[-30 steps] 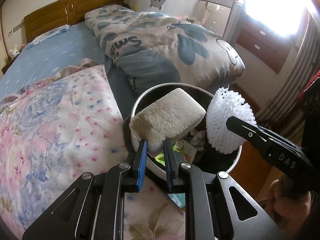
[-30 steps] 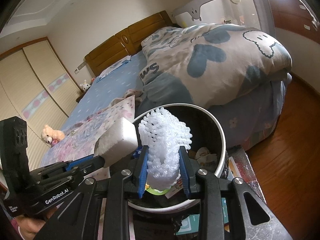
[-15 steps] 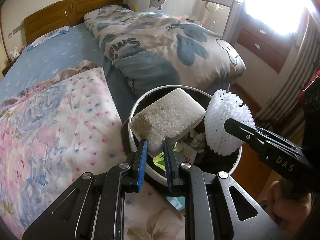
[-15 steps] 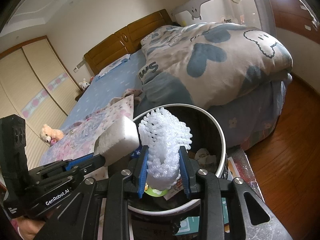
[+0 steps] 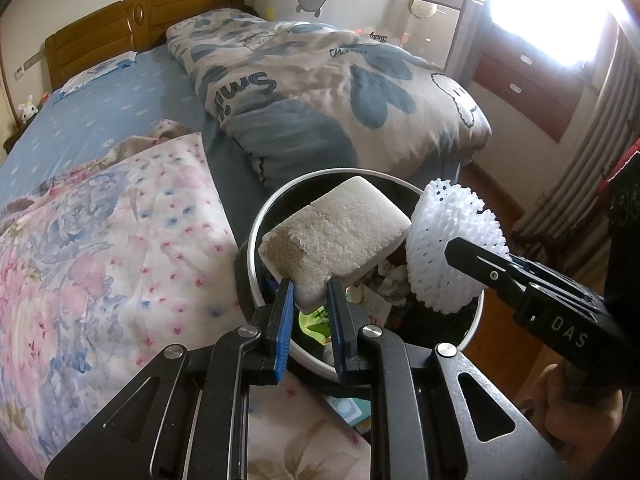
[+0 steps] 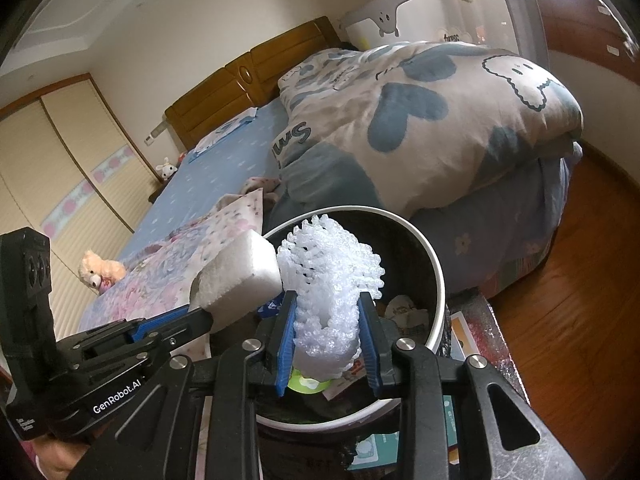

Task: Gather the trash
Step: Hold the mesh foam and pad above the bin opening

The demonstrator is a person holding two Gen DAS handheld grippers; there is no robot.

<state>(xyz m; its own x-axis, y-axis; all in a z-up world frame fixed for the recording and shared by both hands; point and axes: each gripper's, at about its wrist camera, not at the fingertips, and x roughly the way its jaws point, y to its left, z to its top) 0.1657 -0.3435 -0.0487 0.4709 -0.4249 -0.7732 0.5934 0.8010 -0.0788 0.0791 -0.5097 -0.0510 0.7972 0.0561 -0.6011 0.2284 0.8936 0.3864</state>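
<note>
My left gripper [image 5: 310,292] is shut on a white foam block [image 5: 334,236] and holds it above the round trash bin [image 5: 256,240]. My right gripper [image 6: 328,312] is shut on a white foam fruit net [image 6: 330,276], also above the bin [image 6: 438,292]. The net [image 5: 450,248] shows to the right of the block in the left wrist view, and the block [image 6: 236,276] shows left of the net in the right wrist view. The bin is black inside with a white rim and holds several pieces of paper and wrapper trash.
The bin stands at the foot of a bed with a floral quilt [image 5: 100,240] and a blue-heart duvet [image 5: 340,80]. A crib rail [image 5: 360,4] and drawers [image 5: 532,80] are behind. Wooden floor [image 6: 580,300] lies to the right.
Both grippers have shifted slightly over the bin, still holding the block and the net. The grips have not changed.
</note>
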